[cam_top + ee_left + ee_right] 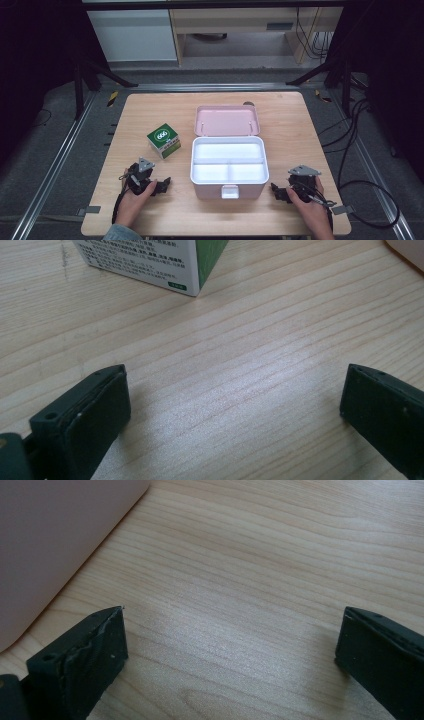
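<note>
"666" in a white ring on the green top of the carton (163,140), its side print too small to read

Spreading pale and wood-grained across the middle: worktop (150,215). Lying beneath on all sides: grey floor (60,150). Trailing at the right: black cables (345,131). Standing beyond the far edge: white cabinet (132,35) beside wooden desk (240,20).

Bright, even light falls on the wooden table (150,210) in the high view, while the surroundings sink into near black. Both gripper views look soft and grainy, with a pale sheen on the wood grain and faint shadows beside the jaws.
</note>
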`<action>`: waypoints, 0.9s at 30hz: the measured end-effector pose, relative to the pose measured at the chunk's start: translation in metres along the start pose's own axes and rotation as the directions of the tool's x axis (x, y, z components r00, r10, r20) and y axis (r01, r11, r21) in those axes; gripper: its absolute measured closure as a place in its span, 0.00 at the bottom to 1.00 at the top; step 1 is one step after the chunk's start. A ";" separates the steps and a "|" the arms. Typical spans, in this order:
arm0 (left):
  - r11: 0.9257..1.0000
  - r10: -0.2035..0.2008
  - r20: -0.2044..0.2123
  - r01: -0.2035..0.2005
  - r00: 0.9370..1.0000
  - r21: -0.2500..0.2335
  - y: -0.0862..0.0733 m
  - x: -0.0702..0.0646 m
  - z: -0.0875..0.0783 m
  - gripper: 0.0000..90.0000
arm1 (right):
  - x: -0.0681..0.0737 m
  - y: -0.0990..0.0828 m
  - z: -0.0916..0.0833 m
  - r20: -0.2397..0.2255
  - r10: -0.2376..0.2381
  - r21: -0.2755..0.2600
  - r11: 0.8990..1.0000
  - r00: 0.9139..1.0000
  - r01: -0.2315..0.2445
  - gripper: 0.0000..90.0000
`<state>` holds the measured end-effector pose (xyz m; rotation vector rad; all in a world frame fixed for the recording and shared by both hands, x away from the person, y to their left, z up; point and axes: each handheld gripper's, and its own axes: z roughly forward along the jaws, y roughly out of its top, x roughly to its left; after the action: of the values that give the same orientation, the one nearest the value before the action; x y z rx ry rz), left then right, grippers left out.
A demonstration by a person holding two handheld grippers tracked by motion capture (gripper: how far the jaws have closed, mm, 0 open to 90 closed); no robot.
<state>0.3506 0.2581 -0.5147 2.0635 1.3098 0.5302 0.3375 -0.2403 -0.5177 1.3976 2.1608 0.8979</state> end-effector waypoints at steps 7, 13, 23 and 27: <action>1.000 0.011 0.013 -0.011 1.000 -0.009 0.001 -0.001 -0.002 0.03 | 0.000 0.000 0.000 0.000 -0.005 -0.001 1.000 1.000 0.005 0.01; 0.997 0.051 0.051 -0.048 0.997 -0.054 0.004 -0.022 -0.024 0.06 | 0.004 -0.001 -0.009 -0.024 -0.022 -0.024 0.999 0.999 0.021 0.08; 0.983 0.156 0.160 -0.138 0.975 -0.117 0.003 -0.087 -0.049 0.07 | 0.032 0.000 -0.041 -0.114 -0.092 -0.106 0.991 0.989 0.080 0.12; 0.975 0.203 0.197 -0.180 0.959 -0.127 0.007 -0.106 -0.043 0.08 | 0.047 0.001 -0.046 -0.149 -0.134 -0.122 0.986 0.980 0.116 0.16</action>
<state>0.2826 0.1730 -0.4790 2.1040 0.9458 0.4424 0.2887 -0.2108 -0.4842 1.1582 2.2447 1.0957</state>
